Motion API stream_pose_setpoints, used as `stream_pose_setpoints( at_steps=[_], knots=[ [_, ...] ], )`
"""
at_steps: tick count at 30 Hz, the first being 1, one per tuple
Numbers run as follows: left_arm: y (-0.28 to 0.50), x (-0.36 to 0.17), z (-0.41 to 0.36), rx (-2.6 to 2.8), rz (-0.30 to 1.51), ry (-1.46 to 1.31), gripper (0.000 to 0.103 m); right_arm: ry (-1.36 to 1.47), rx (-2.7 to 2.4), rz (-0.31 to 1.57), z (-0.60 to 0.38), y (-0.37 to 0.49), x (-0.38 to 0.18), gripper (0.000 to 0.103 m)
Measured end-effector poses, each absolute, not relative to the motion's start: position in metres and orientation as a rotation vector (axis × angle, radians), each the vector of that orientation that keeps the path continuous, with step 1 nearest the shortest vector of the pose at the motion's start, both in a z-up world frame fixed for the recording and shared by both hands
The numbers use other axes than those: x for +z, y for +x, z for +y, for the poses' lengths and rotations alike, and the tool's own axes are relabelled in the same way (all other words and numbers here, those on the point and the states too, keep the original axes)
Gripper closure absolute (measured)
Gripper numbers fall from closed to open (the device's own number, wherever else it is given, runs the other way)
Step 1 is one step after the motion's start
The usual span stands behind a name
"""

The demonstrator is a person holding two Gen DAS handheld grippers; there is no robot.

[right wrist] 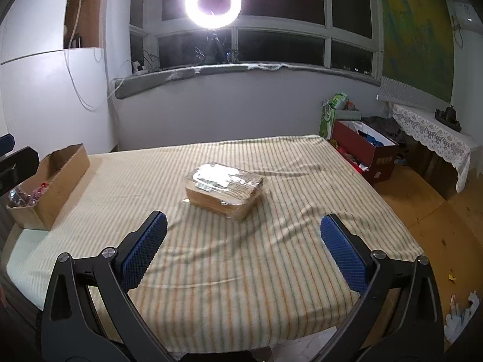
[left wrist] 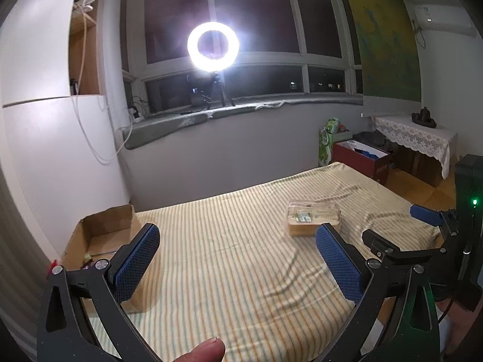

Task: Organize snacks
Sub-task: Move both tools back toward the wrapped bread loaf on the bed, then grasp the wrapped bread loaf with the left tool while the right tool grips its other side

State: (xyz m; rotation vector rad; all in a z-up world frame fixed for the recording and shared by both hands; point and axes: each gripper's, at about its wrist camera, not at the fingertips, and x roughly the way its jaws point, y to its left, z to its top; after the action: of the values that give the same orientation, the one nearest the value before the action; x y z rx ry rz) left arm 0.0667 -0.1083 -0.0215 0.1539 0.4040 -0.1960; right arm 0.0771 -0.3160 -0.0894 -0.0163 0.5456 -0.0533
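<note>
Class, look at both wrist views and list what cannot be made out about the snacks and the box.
- Wrapped snack pack: label print unreadable; glare in the right wrist view, too small in the left.
- Cardboard box: contents mostly hidden by its walls; the left hand-held gripper covers part of it in the left wrist view.
- Right hand-held gripper: body cut off by the frame's bottom edge.

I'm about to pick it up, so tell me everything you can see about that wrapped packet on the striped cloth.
The wrapped packet is a flat, tan, rectangular block sealed in clear glossy film that glares under the ring light, with a small greenish label on top. It lies flat and skewed on the striped cloth, near the middle. Nothing else touches it; both claws are open and short of it.
</note>
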Motion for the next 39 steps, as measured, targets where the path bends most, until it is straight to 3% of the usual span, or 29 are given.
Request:
stream_pose_setpoints(
  at_steps=[19,29,30,32,33,35,39],
  knots=[
    [0.204,-0.069,-0.162,-0.267,0.525,0.161,0.000,0.052,-0.047,0.666,-0.369,0.206,-0.124,0.000],
    [0.280,-0.108,-0.167,-0.464,0.801,-0.001,0.001,0.166,0.059,0.795,-0.370,0.230,-0.159,0.000],
    [0.282,-0.115,-0.170,-0.476,0.828,0.001,0.002,0.175,0.065,0.797,-0.371,0.230,-0.161,0.001],
    [0.284,-0.126,-0.175,-0.504,0.855,0.006,0.003,0.177,0.097,0.805,-0.370,0.232,-0.163,0.014],
    [0.284,-0.130,-0.177,-0.511,0.864,0.003,0.006,0.176,0.115,0.800,-0.369,0.232,-0.163,0.018],
    [0.285,-0.136,-0.177,-0.566,0.890,-0.056,0.020,0.175,0.143,0.796,-0.367,0.233,-0.163,0.031],
    [0.282,-0.135,-0.184,-0.645,0.883,-0.073,0.045,0.182,0.170,0.794,-0.366,0.235,-0.164,0.037]
  ],
)
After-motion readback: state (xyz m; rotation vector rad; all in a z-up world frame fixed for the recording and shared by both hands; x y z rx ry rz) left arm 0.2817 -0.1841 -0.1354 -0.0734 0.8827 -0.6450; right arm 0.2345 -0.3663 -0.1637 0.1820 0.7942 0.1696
